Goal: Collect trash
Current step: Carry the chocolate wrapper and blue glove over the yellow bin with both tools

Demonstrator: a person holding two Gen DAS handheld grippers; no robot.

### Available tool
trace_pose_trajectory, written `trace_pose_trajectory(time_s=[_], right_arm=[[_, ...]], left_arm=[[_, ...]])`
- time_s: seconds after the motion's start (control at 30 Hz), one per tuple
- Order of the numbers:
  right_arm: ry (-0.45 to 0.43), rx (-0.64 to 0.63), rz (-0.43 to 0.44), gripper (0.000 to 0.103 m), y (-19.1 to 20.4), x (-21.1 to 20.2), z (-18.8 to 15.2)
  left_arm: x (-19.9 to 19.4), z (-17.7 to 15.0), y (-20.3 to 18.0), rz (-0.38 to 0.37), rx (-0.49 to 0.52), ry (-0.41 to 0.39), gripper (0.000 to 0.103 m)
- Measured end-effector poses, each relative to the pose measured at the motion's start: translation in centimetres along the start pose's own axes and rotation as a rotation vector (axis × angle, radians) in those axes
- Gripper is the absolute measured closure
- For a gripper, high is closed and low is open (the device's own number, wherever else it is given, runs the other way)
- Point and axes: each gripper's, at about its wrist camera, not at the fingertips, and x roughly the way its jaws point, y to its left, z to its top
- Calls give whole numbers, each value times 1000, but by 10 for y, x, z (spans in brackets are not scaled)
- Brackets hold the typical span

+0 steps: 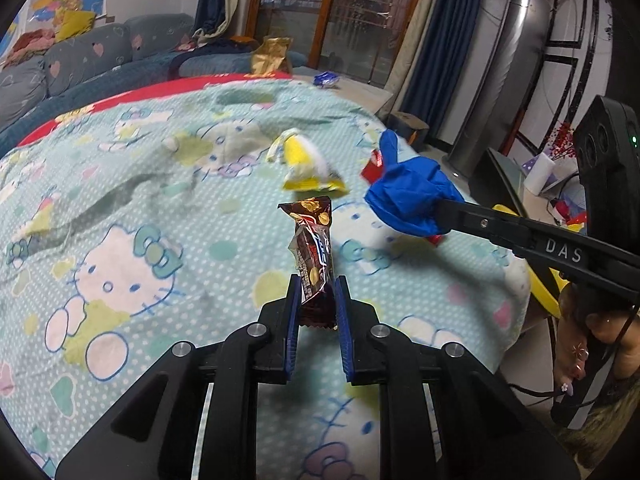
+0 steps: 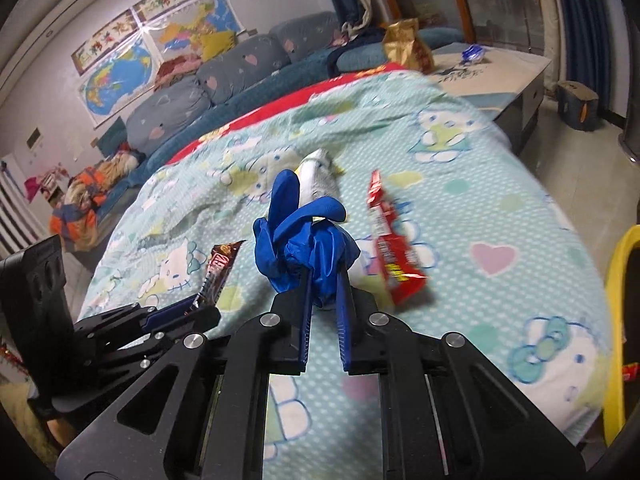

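My left gripper (image 1: 318, 286) is shut on a brown snack wrapper (image 1: 314, 248) and holds it above the Hello Kitty blanket (image 1: 132, 200). My right gripper (image 2: 324, 280) is shut on a crumpled blue glove (image 2: 306, 240), also held above the blanket. The glove (image 1: 408, 196) and the right gripper's fingers (image 1: 500, 228) show at the right of the left wrist view. The wrapper (image 2: 218, 268) and left gripper (image 2: 180, 312) show at the lower left of the right wrist view. A yellow-white wrapper (image 1: 308, 168) and a red wrapper (image 2: 390, 248) lie on the blanket.
A grey-blue sofa (image 2: 224, 72) runs behind the blanket. A gold bag (image 2: 408, 44) and a blue wrapper (image 2: 474, 54) sit at the far end. A yellow rim (image 2: 616, 320) stands at the right edge. A silver tower unit (image 1: 508, 72) stands on the floor.
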Motion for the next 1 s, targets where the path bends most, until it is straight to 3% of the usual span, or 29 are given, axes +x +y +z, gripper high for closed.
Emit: trace_pose_trajectory(time_s=[0.47,1.0], right_arm=[[-92,50,-94,96,-36,-48,0],[-136,110,-191,96,-73,-85,-15]], left_arm=[[-1,21,-36,-74,53,-49,87],[3,33,-80,-149,124,-69,87]])
